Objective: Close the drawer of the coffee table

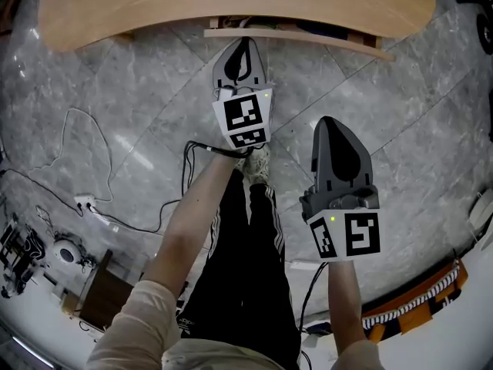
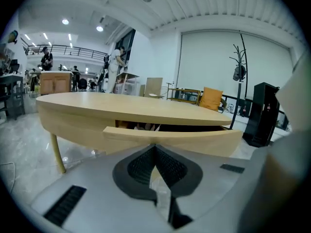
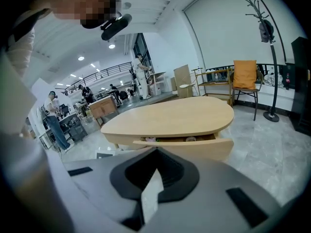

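Drawer (image 1: 296, 39) of the coffee table (image 1: 231, 2) stands partly pulled out, its pale wooden front well clear of the tabletop's edge, directly ahead of the left claw (image 1: 246, 46) and ahead and to the left of the right claw (image 1: 330, 123). In the left gripper view the left claw (image 2: 155, 147) has its jaws pressed together with nothing between them, and their tip sits right at the lower edge of the drawer (image 2: 170, 136) front; whether it touches the wood cannot be told. The right claw (image 3: 156, 152) also has its jaws together and empty, and it hangs farther back from the drawer (image 3: 194, 147), over the grey marble floor (image 1: 139, 106). From this side a few small things show inside the open drawer under the coffee table (image 3: 170, 115) top. An orange chair (image 3: 245, 74) stands beyond the table, to the right claw's right.
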Tool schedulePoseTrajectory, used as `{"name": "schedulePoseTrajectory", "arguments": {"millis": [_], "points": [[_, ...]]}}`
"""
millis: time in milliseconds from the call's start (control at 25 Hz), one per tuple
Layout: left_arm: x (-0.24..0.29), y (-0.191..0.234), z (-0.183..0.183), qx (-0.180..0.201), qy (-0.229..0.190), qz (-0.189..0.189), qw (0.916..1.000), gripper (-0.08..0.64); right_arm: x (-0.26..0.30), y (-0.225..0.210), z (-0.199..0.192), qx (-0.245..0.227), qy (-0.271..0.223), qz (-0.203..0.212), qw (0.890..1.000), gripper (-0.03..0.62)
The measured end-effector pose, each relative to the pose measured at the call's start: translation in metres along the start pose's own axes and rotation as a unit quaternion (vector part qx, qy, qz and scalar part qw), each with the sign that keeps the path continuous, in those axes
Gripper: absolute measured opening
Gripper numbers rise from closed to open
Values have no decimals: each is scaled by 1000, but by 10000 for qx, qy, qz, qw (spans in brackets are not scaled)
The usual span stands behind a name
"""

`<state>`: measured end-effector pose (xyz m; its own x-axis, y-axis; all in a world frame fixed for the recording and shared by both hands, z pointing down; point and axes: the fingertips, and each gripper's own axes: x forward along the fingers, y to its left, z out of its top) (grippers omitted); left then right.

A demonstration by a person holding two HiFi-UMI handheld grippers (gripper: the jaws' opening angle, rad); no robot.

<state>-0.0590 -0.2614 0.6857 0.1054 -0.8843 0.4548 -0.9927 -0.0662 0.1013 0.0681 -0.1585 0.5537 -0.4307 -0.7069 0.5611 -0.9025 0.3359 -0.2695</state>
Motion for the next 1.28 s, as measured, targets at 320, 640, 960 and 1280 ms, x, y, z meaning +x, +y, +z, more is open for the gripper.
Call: {"name": "schedulePoseTrajectory", "arguments": {"millis": [320,640,960,1280], "points": [[-3,-2,2,226,-227,-110,9994,8,12,6,-5,-33,43,117,9999,5],[18,1,12,257,-576,-112,9979,8,29,4,3,-75,-77,227,9997,6],[55,1,32,556,-732,-373,9951,8,35,12,4,68,-155,181,9997,6],[57,3,34,311,-731,-196,9966,8,37,16,14,145,-223,198,9995,6]]}}
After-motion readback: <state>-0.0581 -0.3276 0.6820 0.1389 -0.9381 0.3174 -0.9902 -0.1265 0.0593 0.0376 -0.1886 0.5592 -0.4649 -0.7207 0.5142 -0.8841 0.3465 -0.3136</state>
